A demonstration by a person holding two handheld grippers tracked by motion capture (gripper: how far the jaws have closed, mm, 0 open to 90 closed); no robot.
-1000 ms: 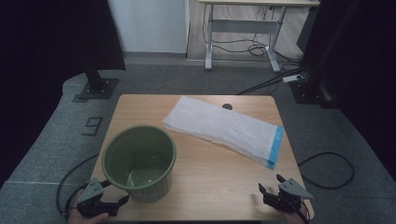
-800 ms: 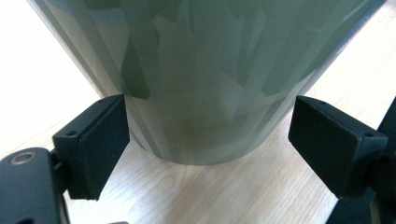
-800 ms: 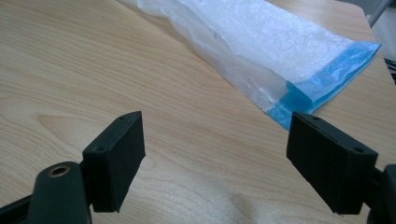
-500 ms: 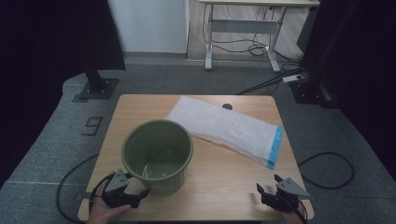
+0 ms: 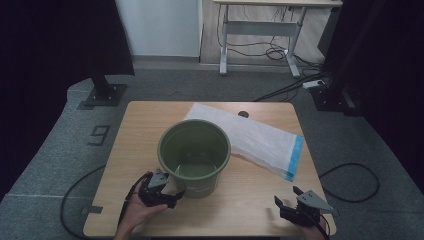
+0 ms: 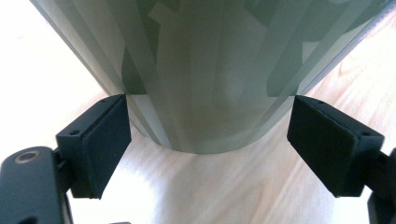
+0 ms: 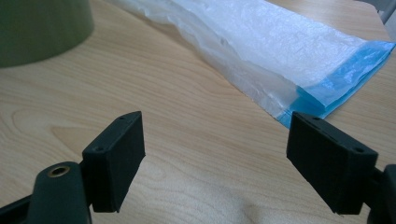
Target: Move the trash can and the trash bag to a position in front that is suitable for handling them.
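Note:
An olive-green plastic bucket (image 5: 195, 150) stands upright and empty near the middle of the wooden table (image 5: 250, 205). My left gripper (image 5: 169, 192) sits low at the bucket's near left side, open. In the left gripper view the bucket's curved wall (image 6: 205, 70) bulges into the gap of the left gripper (image 6: 208, 140), whose jaws flank it. A white plastic bag with a blue end (image 5: 255, 137) lies flat behind and right of the bucket. My right gripper (image 5: 286, 196) rests open at the front right corner. In the right gripper view the right gripper (image 7: 215, 149) points at bare wood short of the bag (image 7: 280, 51).
The table's front edge runs just below both hands. A small dark hole (image 5: 243, 114) sits near the table's far edge. Cables trail on the grey floor on both sides. A desk frame (image 5: 260, 30) stands farther back.
The bucket has slid right from the front left toward the table's middle, with my left gripper following close behind it. The right gripper has stayed put.

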